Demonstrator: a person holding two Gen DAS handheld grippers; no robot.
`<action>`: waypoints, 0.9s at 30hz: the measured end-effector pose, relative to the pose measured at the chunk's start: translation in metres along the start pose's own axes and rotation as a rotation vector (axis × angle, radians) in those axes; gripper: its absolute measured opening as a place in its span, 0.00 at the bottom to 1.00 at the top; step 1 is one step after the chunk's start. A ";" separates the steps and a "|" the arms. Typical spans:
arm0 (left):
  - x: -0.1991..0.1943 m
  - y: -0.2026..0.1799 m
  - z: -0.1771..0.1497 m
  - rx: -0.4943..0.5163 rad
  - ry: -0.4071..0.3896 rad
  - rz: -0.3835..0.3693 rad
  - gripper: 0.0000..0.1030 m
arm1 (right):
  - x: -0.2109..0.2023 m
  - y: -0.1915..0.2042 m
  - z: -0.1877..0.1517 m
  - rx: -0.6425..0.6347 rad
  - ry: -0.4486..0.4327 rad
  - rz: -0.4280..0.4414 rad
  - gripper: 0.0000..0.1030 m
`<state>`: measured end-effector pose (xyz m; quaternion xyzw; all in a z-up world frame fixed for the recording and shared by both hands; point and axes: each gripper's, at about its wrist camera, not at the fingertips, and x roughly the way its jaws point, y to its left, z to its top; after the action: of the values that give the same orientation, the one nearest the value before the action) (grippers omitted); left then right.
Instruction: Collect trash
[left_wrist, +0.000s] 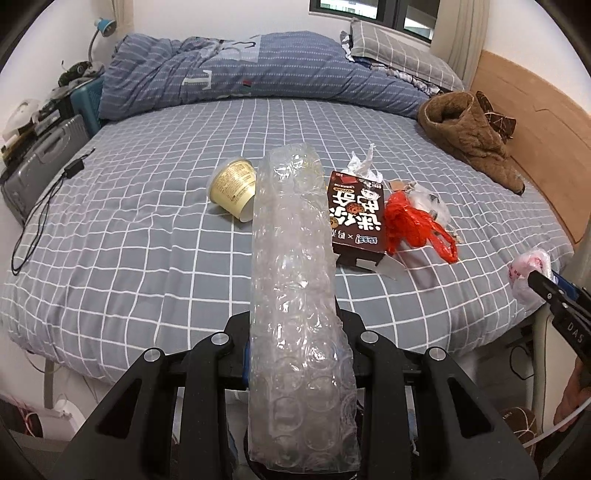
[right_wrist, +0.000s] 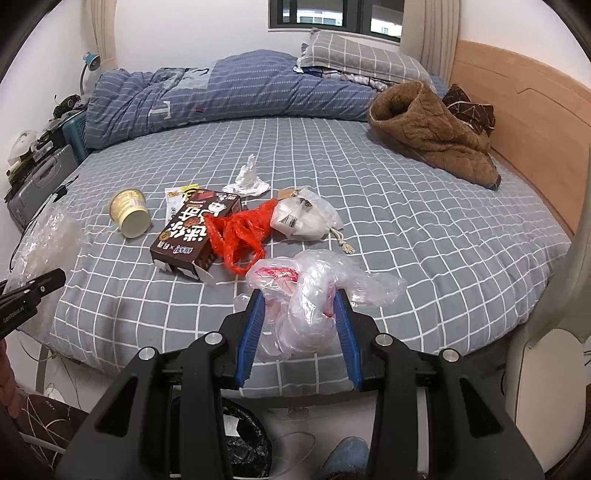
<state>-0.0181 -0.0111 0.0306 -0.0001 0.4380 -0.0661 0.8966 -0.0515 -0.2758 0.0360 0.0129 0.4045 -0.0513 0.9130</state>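
My left gripper (left_wrist: 295, 354) has its jaws clamped on a long bubble wrap roll (left_wrist: 291, 266) that sticks far out toward 12 o'clock, and I judge it could lever loose or sweep the cup (left_wrist: 233, 192) at 11 o'clock. My right gripper (right_wrist: 301, 325) has its jaws clamped on a crumpled clear bag (right_wrist: 314, 291) above the near edge of the bed (right_wrist: 424, 236); thin film could slip free before I reach the bin (right_wrist: 242, 439) at 6 o'clock.
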 end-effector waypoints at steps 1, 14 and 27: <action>-0.003 0.000 -0.001 -0.001 -0.003 0.000 0.29 | -0.003 0.001 -0.002 0.001 0.000 0.003 0.36; -0.035 0.000 -0.036 -0.007 -0.007 -0.001 0.29 | -0.032 0.026 -0.040 -0.036 0.015 0.035 0.36; -0.036 0.000 -0.086 -0.024 0.036 -0.001 0.29 | -0.040 0.047 -0.096 -0.071 0.055 0.047 0.36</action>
<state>-0.1081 -0.0021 0.0058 -0.0101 0.4549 -0.0611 0.8884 -0.1446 -0.2194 0.0004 -0.0085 0.4304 -0.0149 0.9025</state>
